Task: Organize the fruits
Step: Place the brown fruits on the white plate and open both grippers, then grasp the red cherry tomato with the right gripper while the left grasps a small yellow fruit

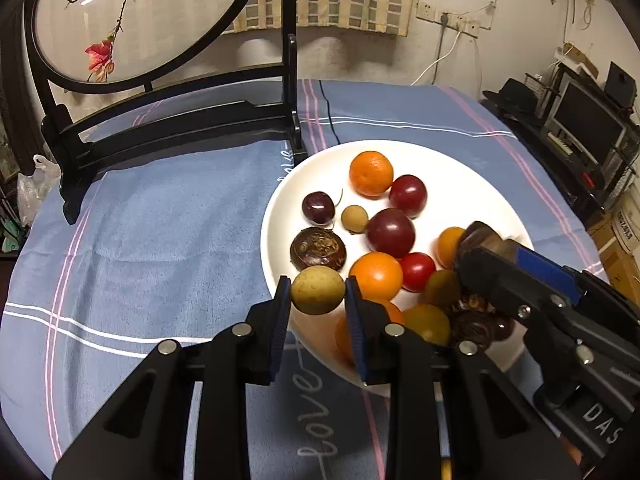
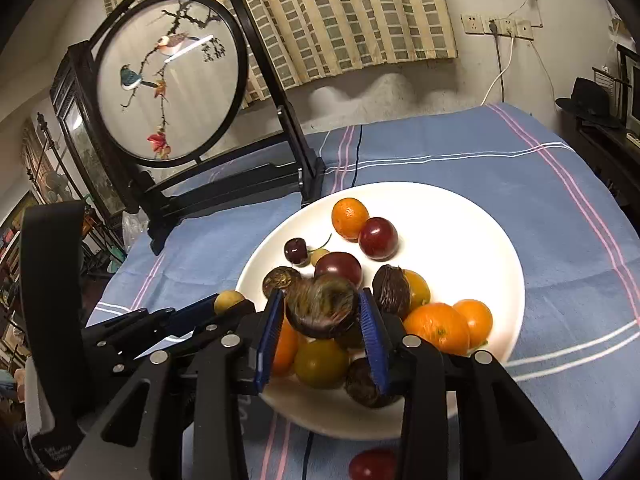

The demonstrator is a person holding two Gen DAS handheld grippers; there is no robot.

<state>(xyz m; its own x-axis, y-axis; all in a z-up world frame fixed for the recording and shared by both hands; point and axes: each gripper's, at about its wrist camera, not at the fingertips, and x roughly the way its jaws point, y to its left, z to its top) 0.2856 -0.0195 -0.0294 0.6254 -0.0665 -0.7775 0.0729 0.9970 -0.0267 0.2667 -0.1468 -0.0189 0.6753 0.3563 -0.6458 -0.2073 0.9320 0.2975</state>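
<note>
A white plate (image 1: 472, 168) on the blue cloth holds several fruits: oranges (image 1: 371, 173), red plums (image 1: 391, 232), a cherry (image 1: 318, 207), a small longan (image 1: 354, 219) and dark brown water chestnuts (image 1: 318, 249). My left gripper (image 1: 318, 294) is shut on a tan longan (image 1: 317, 290), held over the plate's near-left rim. My right gripper (image 2: 322, 314) is shut on a dark brown water chestnut (image 2: 322, 310), held above the fruit pile. The plate (image 2: 472, 232) also shows in the right wrist view. The right gripper also shows in the left wrist view (image 1: 476, 246).
A black wooden stand with a round embroidered screen (image 1: 132, 20) stands at the table's back left. A red fruit (image 2: 372, 465) lies on the blue tablecloth (image 1: 160, 220) in front of the plate. Shelves and boxes stand off the table's right side.
</note>
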